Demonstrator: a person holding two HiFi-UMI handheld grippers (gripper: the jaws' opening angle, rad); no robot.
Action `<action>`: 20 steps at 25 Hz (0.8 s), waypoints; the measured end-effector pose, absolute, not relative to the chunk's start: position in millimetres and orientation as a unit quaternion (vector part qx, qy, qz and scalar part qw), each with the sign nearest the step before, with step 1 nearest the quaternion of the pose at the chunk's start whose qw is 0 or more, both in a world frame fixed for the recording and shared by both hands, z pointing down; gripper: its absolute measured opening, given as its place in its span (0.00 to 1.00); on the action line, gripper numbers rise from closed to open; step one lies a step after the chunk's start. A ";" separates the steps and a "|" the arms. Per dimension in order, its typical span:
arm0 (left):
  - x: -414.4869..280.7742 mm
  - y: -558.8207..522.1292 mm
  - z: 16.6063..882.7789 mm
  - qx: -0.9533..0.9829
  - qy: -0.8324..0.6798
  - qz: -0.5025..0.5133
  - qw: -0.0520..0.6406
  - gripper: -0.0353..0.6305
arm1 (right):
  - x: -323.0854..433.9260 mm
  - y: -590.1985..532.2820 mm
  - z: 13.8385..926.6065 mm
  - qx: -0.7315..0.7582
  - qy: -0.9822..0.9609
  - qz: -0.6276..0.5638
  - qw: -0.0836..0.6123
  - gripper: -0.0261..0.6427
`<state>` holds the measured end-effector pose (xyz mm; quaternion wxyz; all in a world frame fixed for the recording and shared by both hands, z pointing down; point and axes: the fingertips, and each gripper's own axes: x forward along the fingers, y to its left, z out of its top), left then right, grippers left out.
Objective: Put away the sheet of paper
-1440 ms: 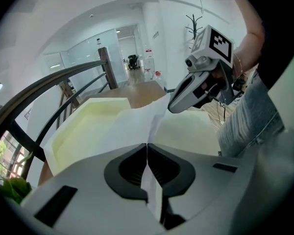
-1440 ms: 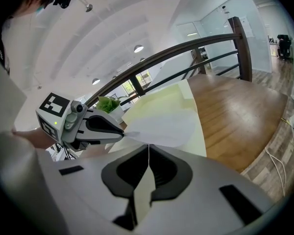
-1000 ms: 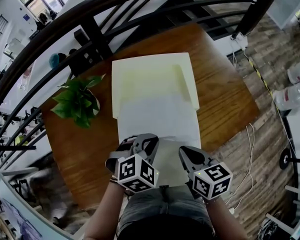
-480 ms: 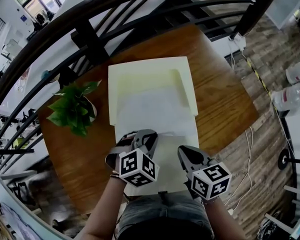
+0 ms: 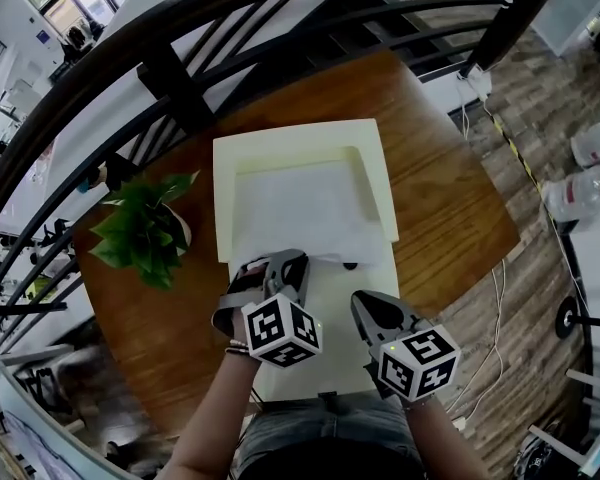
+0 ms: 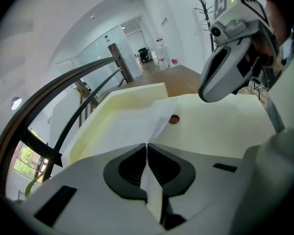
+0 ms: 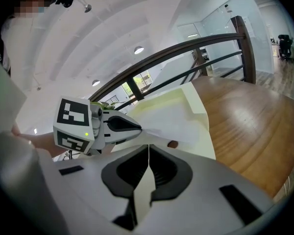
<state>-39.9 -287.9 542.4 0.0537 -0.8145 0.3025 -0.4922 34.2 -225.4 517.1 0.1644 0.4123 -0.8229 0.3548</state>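
Observation:
A white sheet of paper (image 5: 300, 208) lies in the recess of a cream tray (image 5: 365, 138) on the wooden table. My left gripper (image 5: 280, 266) is shut on the sheet's near left corner; in the left gripper view the paper (image 6: 132, 126) runs from the closed jaws (image 6: 147, 148) out into the recess. My right gripper (image 5: 363, 303) hovers over the tray's flat near part, behind the sheet's edge, jaws together and apart from the paper (image 7: 171, 116). A small round hole (image 5: 351, 265) shows in the tray just past the sheet's near edge.
A potted green plant (image 5: 140, 233) stands on the table (image 5: 450, 198) left of the tray. Dark curved railing bars (image 5: 180, 78) run behind the table. Cables and white bottles (image 5: 580, 183) lie on the plank floor to the right.
The sheet has slid away from me off the tray's flat near part into the recess, with my left gripper moving forward on its corner. The right gripper has barely shifted.

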 end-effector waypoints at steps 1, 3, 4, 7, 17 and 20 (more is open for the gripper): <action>-41.9 -291.9 542.2 -0.811 0.313 -0.492 0.052 0.09 | 33.1 -226.9 517.8 0.412 -0.823 0.355 0.164 0.08; -45.4 -298.1 542.6 -0.804 0.331 -0.492 0.048 0.09 | 31.3 -229.0 519.1 0.413 -0.822 0.358 0.164 0.08; -46.7 -300.3 543.2 -0.801 0.337 -0.493 0.047 0.09 | 30.6 -229.9 519.2 0.414 -0.821 0.358 0.163 0.08; -48.9 -305.5 545.3 -0.792 0.349 -0.499 0.046 0.09 | 28.7 -233.0 517.3 0.414 -0.821 0.358 0.162 0.08; -50.2 -318.7 549.5 -0.780 0.371 -0.502 0.048 0.09 | 26.8 -235.4 519.5 0.413 -0.820 0.360 0.167 0.08; -49.7 -320.9 551.7 -0.778 0.376 -0.501 0.044 0.09 | 26.7 -235.4 518.9 0.411 -0.821 0.360 0.167 0.08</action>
